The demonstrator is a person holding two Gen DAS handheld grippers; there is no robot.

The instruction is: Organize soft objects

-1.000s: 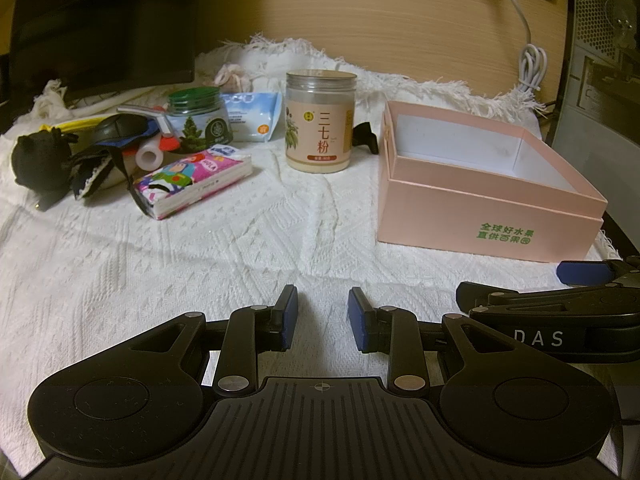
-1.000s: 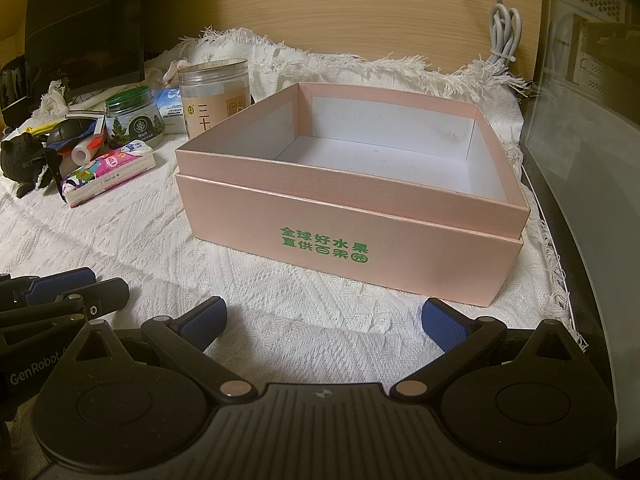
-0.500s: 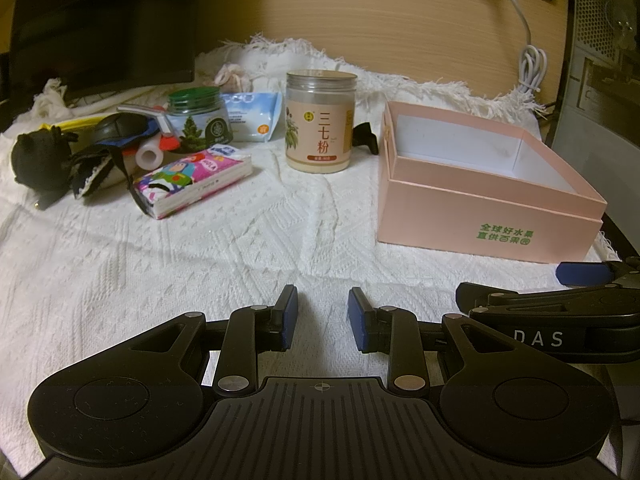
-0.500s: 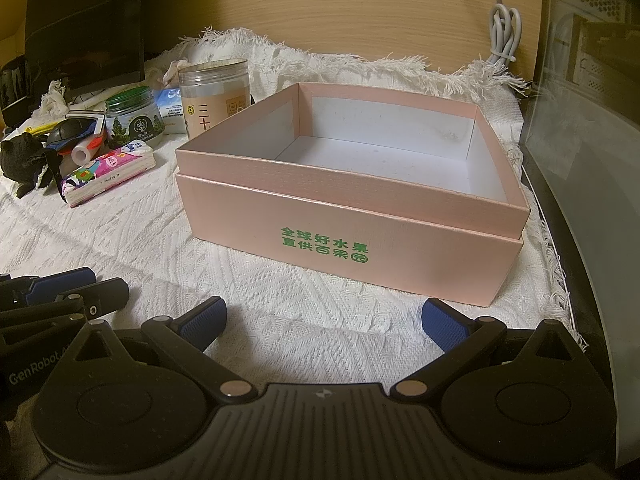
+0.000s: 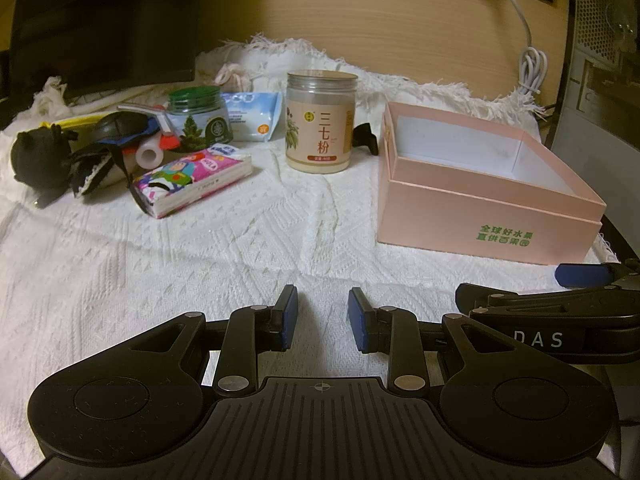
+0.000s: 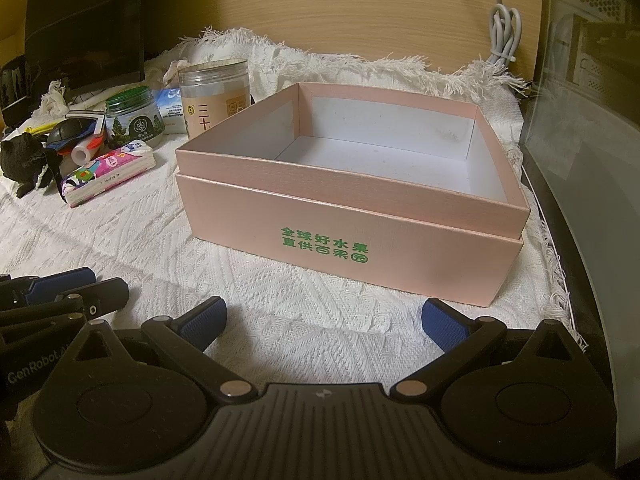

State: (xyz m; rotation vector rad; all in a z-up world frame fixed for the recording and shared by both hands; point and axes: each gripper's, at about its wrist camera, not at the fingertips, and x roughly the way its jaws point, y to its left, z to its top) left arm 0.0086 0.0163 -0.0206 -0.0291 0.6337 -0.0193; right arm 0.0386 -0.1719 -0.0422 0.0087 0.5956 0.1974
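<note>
Below, my left gripper (image 5: 319, 314) hovers over the white woven cloth (image 5: 200, 264) that covers the bench, its jaws narrow with only cloth between them, holding nothing. My right gripper (image 6: 324, 320) sits just beside it on the right, jaws spread wide and empty, facing the near wall of the pink box (image 6: 352, 236), which stands open with green lettering on its front and a bare white interior. Far left of the box lie the things to sort: a colourful tissue pack (image 5: 192, 182) flat on the cloth, a black plush toy (image 5: 38, 158) at the far left edge, and a blue-white soft pouch (image 5: 252, 116) behind. Among them stand a clear powder jar (image 5: 320, 122) and a green-lidded jar (image 5: 199, 116), both upright. Soft items and box are well apart.
</note>
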